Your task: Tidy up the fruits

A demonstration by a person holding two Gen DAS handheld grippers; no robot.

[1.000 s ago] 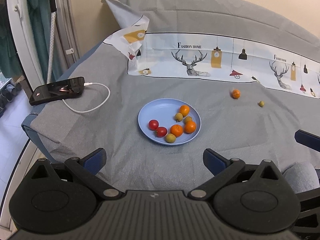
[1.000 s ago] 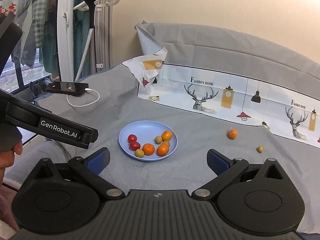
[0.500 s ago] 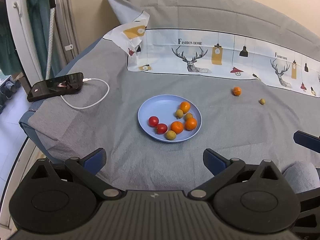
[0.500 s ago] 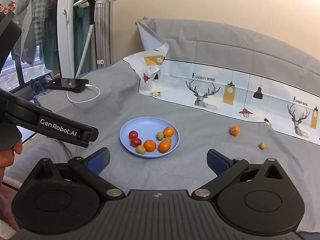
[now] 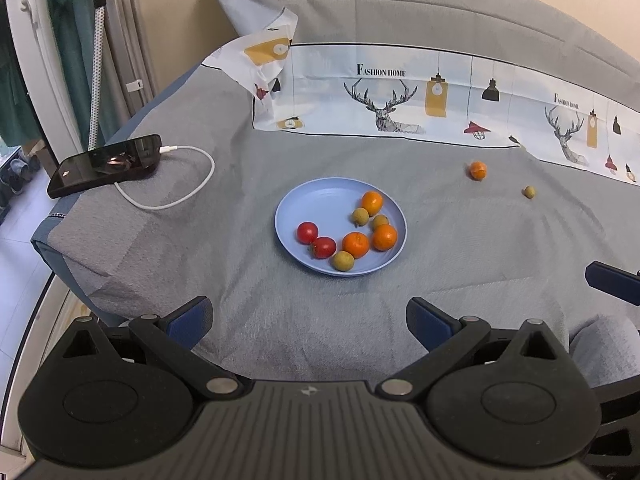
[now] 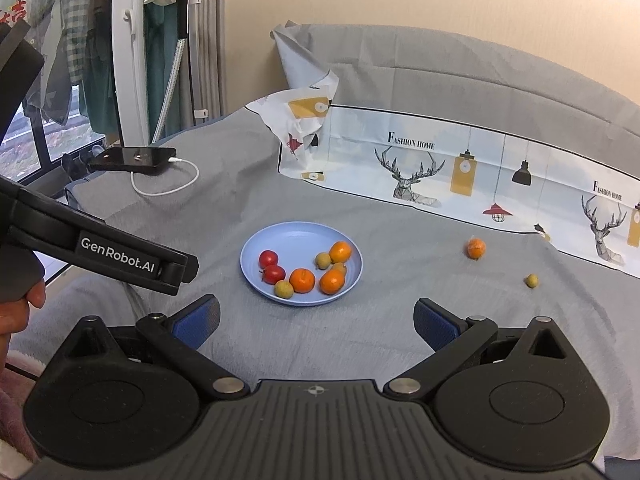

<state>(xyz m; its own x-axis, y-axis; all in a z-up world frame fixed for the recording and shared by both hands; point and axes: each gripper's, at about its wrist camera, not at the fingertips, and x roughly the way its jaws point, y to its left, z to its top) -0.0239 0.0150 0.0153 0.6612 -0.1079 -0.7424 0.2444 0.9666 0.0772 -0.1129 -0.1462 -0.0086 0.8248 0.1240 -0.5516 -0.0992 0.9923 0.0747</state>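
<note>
Blue plate [image 6: 256, 276] sitting mid-bed, holding most fruits. Loose orange [image 6: 475, 248] and small green fruit [image 6: 531, 280] lying near far right edge. Right gripper [image 6: 316, 322] and left gripper [image 5: 308, 318] both gaping wide, empty. Be reaching right gripper over orange, pinching softly.

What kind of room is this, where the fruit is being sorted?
Most likely a room in someone's home, perhaps a bedroom. The blue plate of fruit sits on a grey cloth spread over what looks like a bed, a phone is charging at the edge, and clothes hang by the window.
</note>
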